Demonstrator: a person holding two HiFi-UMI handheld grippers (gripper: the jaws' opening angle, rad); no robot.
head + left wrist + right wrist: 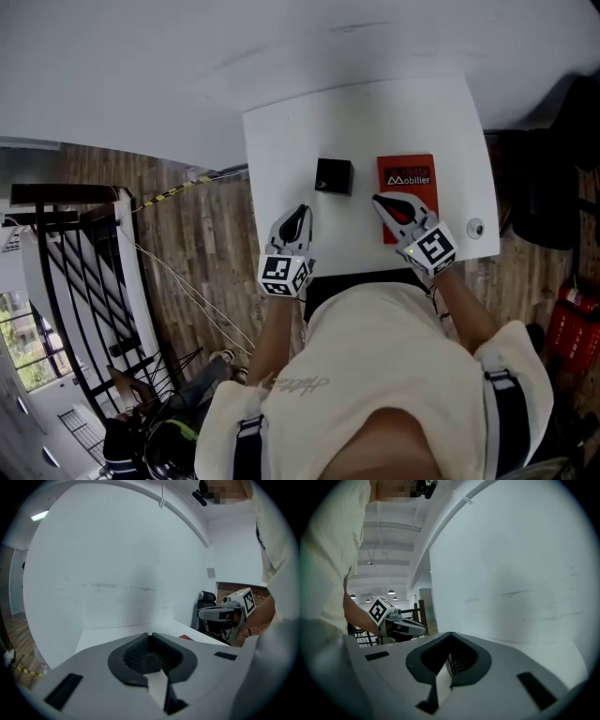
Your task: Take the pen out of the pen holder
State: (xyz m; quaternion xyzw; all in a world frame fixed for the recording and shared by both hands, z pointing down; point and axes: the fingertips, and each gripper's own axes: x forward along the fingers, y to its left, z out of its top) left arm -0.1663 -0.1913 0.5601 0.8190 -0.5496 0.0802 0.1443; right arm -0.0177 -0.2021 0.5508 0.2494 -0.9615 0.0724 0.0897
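A black square pen holder [333, 175] stands on the white table [281, 159], seen from above; I cannot make out a pen in it. My left gripper [302, 211] lies just to the near left of the holder, apart from it, its jaws closed with nothing between them [150, 634]. My right gripper [380, 199] hovers over the lower part of a red booklet [407, 178], to the right of the holder. Its jaws also meet at the tips, empty [451, 634]. Each gripper shows in the other's view: the right gripper [229, 613] and the left gripper [401, 625].
A round grey grommet [475, 227] sits in the table near its right front corner. A black chair [548, 187] and a red object [572, 328] stand on the floor at the right, and a black railing [66, 281] at the left. A white wall [117, 564] rises behind the table.
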